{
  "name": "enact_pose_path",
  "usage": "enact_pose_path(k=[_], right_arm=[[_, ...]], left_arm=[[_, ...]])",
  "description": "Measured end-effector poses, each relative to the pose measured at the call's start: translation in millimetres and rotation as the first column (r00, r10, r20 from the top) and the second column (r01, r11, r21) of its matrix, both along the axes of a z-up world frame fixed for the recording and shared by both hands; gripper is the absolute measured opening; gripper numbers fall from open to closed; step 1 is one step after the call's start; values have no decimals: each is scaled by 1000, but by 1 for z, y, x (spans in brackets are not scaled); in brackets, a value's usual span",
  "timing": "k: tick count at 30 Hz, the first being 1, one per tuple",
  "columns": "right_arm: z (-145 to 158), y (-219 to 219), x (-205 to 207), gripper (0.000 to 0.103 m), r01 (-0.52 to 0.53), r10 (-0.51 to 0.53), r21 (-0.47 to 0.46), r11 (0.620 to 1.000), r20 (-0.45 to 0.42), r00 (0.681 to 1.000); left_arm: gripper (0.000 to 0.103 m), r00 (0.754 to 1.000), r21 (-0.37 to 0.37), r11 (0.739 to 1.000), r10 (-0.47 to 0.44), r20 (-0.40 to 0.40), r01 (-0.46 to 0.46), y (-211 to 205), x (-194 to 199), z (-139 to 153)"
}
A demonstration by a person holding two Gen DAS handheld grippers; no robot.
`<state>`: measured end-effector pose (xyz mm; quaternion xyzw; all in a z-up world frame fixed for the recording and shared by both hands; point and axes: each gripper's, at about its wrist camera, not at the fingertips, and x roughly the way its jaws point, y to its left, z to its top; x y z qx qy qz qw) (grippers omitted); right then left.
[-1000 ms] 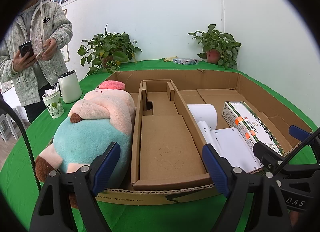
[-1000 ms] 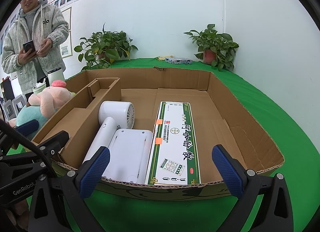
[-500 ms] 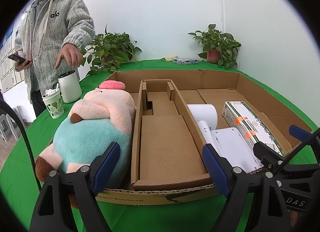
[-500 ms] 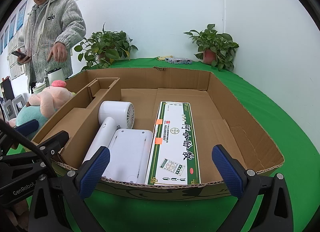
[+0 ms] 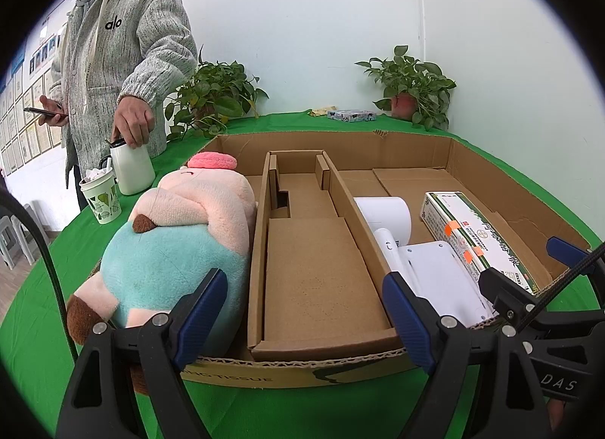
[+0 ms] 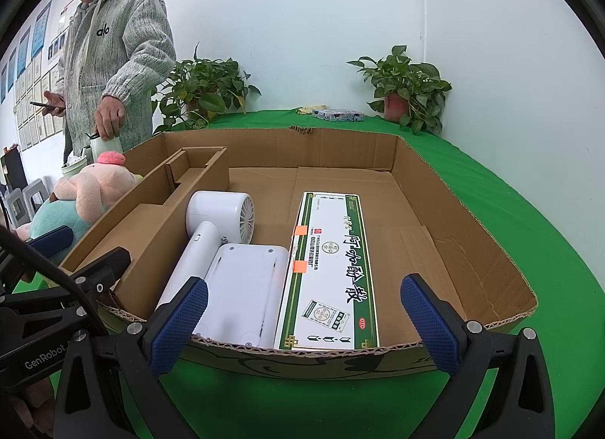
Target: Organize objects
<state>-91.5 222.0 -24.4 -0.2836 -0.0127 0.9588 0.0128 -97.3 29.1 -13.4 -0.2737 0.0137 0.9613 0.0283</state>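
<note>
A shallow cardboard box (image 5: 340, 144) (image 6: 465, 208) lies on the green table. Its left part holds a pink and teal plush toy (image 5: 170, 250) (image 6: 87, 189), beside a cardboard insert (image 5: 310, 261). Its right part holds a white hair dryer (image 6: 219, 219) (image 5: 385, 219), a flat white device (image 6: 245, 287) (image 5: 438, 272) and a green and white carton (image 6: 329, 269) (image 5: 476, 235). My left gripper (image 5: 306, 320) is open and empty at the box's front edge. My right gripper (image 6: 298, 325) is open and empty at the front edge, by the carton.
A person in a grey hoodie (image 5: 121, 49) stands at the far left with a hand on a white mug (image 5: 132, 166). A paper cup (image 5: 100, 195) stands next to it. Two potted plants (image 5: 211, 98) (image 5: 412, 87) and a small packet (image 5: 351, 115) sit at the back.
Both grippers and the box contents have stayed still. The person has stepped closer and put a hand down onto the white mug.
</note>
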Motion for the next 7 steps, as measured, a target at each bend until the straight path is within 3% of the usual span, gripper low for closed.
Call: enact_pose_path(k=[7], right_arm=[[0,0,0,103,0,0,0,1000,0,1000]], left_arm=[[84,1000,-1,1000,1,0,-1,-1,0,-1]])
